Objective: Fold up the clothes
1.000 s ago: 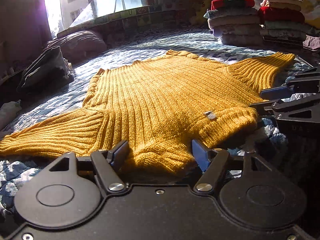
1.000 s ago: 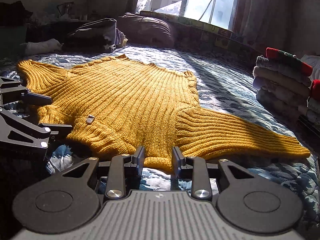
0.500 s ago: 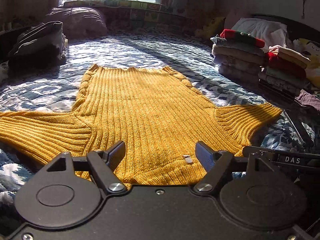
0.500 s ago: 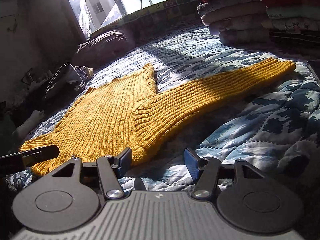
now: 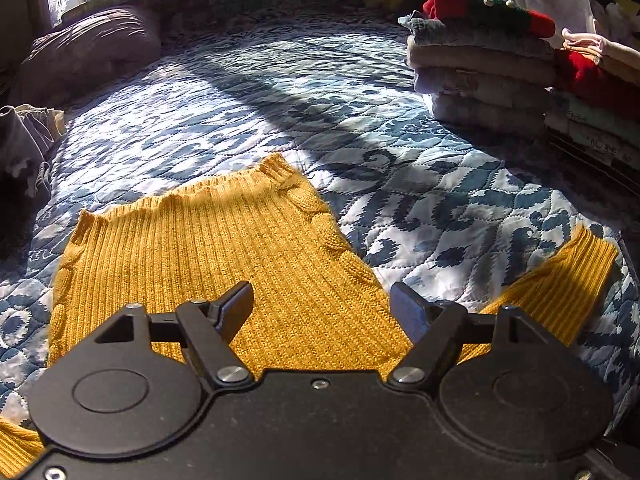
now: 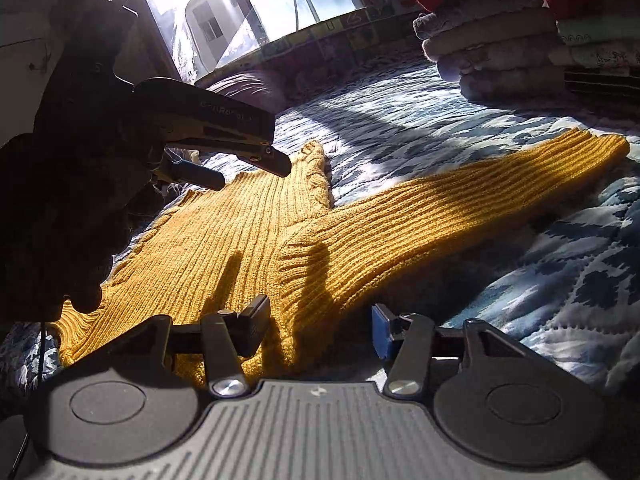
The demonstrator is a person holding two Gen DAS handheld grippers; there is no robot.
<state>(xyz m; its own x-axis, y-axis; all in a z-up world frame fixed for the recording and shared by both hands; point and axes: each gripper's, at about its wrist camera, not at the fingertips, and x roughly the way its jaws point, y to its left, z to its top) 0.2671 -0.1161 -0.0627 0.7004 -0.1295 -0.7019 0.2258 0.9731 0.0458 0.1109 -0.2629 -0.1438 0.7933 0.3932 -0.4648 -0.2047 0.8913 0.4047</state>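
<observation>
A mustard-yellow ribbed sweater (image 5: 208, 248) lies flat on the quilted bed, hem away from me, one sleeve cuff (image 5: 576, 280) reaching right. My left gripper (image 5: 322, 302) hovers open over the sweater's body, nothing between its fingers. In the right wrist view the same sweater (image 6: 208, 248) spreads out with its sleeve (image 6: 460, 204) stretched toward the right. My right gripper (image 6: 320, 320) is open just above the armpit seam. The left gripper (image 6: 240, 148) shows there as a dark shape at the left, raised above the sweater.
Stacks of folded clothes (image 5: 480, 68) stand at the back right of the bed (image 5: 280, 92). A purple pillow (image 5: 88, 48) lies at the back left beside a grey garment (image 5: 24, 140). A bright window (image 6: 248, 8) is behind the bed.
Both grippers let go of the sweater's collar end and opened wider. The left one rose and moved forward over the body; the right one swung toward the right sleeve and armpit.
</observation>
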